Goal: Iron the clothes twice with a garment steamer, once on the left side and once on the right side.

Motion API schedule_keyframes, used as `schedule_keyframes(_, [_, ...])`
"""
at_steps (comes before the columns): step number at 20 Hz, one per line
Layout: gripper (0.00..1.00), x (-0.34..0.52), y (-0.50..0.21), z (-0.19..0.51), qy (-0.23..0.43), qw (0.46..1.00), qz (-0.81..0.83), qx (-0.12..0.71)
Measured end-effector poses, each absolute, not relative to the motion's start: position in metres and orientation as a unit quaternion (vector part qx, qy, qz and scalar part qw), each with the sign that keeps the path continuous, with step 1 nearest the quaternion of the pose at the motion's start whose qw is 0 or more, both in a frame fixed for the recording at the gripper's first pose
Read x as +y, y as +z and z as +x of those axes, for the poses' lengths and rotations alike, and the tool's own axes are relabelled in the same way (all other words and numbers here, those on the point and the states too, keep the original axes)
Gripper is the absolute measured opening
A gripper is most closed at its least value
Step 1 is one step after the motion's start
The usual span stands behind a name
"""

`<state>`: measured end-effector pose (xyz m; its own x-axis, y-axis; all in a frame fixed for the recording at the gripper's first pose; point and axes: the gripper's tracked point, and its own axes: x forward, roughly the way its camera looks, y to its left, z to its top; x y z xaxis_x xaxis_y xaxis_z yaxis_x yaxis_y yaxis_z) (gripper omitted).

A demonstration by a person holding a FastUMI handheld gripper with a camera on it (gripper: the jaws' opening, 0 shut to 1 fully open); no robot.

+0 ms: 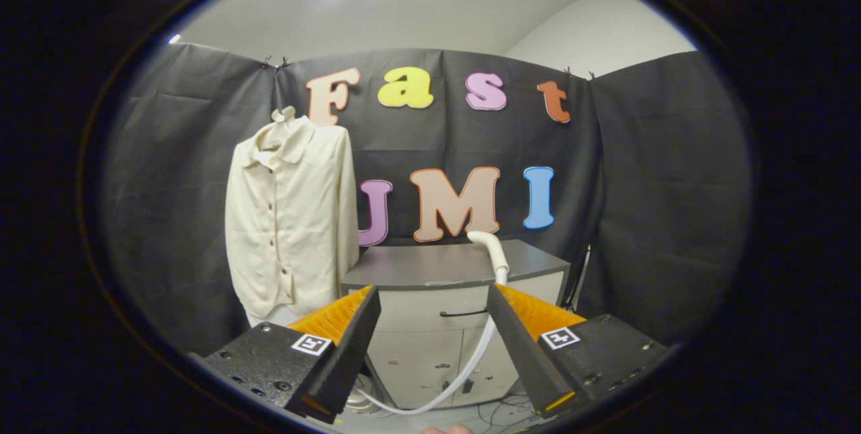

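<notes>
claw (pixel 434 346) open, empty | cabinet (pixel 457 286), hose (pixel 490 252) ahead | shirt (pixel 289 219) unobstructed

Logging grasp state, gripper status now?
Gripper: open, fingers spread apart, holding nothing; steamer handle lies beyond them on the cabinet.

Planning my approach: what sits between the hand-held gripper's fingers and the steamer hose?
Nothing; the hand-held gripper is open, open air up to the white hose on the grey cabinet, in the gripper view.

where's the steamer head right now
In the gripper view, the white steamer head rests on the grey cabinet, right of the hanging cream shirt and beyond the open gripper jaws.
</notes>
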<state>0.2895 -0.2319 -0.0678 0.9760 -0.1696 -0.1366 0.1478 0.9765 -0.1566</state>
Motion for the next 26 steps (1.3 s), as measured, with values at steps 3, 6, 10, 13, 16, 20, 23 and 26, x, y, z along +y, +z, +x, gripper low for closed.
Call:
schedule_keyframes(3, [0.98,-0.262,-0.077,0.326,-0.085,0.99,-0.077,0.08])
schedule_keyframes(6, [0.98,-0.287,-0.087,0.36,-0.088,0.989,-0.077,0.087])
schedule_keyframes(10, [0.98,-0.321,-0.093,0.406,-0.097,0.988,-0.079,0.088])
schedule_keyframes(13, [0.98,-0.345,-0.101,0.443,-0.103,0.988,-0.073,0.092])
schedule_keyframes(16, [0.98,-0.367,-0.111,0.482,-0.112,0.986,-0.066,0.101])
schedule_keyframes(20, [0.98,-0.397,-0.12,0.528,-0.128,0.983,-0.081,0.104])
schedule_keyframes(23, [0.97,-0.417,-0.138,0.562,-0.134,0.976,-0.107,0.136])
schedule_keyframes(26, [0.86,-0.437,-0.166,0.588,-0.144,0.967,-0.105,0.184])
